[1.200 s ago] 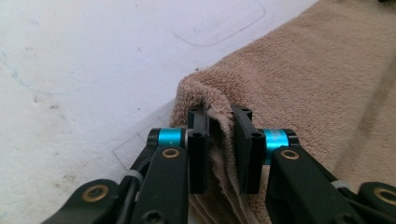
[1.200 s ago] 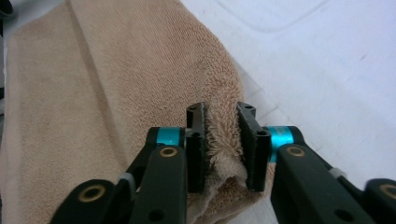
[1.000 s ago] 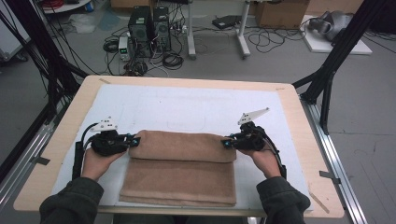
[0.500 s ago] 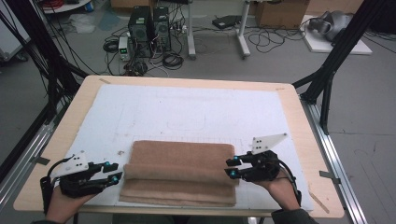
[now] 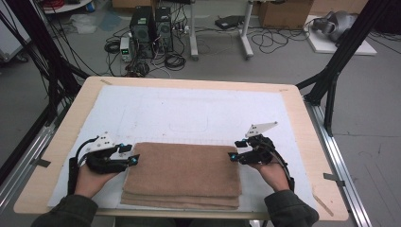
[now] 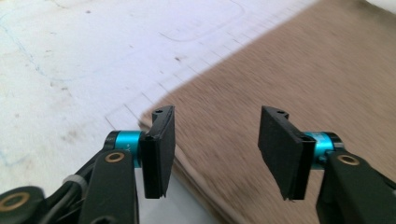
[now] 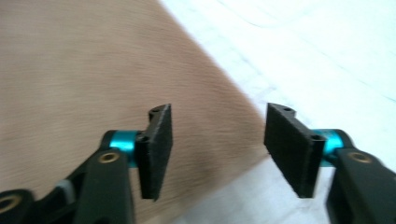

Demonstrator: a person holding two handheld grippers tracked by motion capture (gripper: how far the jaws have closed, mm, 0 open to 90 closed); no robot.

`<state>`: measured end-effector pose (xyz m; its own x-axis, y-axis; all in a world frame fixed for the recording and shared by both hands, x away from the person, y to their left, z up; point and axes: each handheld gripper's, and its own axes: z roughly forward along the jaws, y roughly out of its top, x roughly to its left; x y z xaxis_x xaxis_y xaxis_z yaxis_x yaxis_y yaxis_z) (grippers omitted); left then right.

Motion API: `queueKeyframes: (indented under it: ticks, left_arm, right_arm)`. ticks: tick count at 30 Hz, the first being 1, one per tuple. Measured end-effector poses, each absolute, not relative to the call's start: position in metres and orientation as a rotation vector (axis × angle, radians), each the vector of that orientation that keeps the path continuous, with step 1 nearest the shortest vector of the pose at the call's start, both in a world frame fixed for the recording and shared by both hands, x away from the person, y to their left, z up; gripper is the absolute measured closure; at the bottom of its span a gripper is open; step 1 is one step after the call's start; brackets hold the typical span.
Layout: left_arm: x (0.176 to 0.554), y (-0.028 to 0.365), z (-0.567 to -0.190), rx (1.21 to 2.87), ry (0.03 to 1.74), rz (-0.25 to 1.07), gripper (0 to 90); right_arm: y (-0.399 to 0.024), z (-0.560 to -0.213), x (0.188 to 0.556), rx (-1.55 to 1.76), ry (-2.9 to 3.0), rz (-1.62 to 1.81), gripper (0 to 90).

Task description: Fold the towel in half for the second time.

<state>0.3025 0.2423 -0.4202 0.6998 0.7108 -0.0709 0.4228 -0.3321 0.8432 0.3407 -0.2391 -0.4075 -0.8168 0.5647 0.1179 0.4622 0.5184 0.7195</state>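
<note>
Floor: grey smooth floor (image 5: 378,118), strewn with loose black cables (image 5: 279,40).
Tabletop: pale wooden tabletop (image 5: 302,123) under a white paper sheet (image 5: 189,106) with faint drawn outlines.
Frame: black metal struts (image 5: 340,56) at both sides; silver rails (image 5: 338,161) along the edges.
Beyond: two black computer towers (image 5: 151,23), white desk legs (image 5: 246,33), cardboard boxes (image 5: 283,12).
</note>
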Motion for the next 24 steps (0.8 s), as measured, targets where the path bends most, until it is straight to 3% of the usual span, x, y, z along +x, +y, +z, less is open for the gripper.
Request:
queueKeyframes:
  ticks: [9, 12, 14, 16, 21, 24]
  left_arm:
    - [0.336, 0.236, -0.444, 2.027, 0.977, 0.337, 35.3]
    - [0.334, 0.235, -0.445, 2.024, 0.977, 0.334, 36.1]
    - [0.334, 0.234, -0.445, 2.046, 0.962, 0.316, 46.2]
    - [0.333, 0.235, -0.447, 2.020, 0.981, 0.289, 49.3]
    - [0.329, 0.235, -0.448, 2.004, 0.942, 0.265, 69.5]
    - [0.327, 0.234, -0.446, 2.012, 0.938, 0.283, 73.7]
  right_arm:
    - [-0.239, -0.431, 0.357, 0.984, 2.661, 1.121, 32.9]
    - [-0.237, -0.434, 0.358, 0.974, 2.678, 1.108, 35.5]
    - [-0.235, -0.435, 0.357, 0.965, 2.701, 1.104, 41.3]
    - [-0.233, -0.436, 0.357, 0.960, 2.722, 1.111, 46.3]
    - [-0.232, -0.434, 0.354, 0.927, 2.729, 1.136, 69.6]
    - [-0.232, -0.433, 0.350, 0.910, 2.711, 1.151, 74.7]
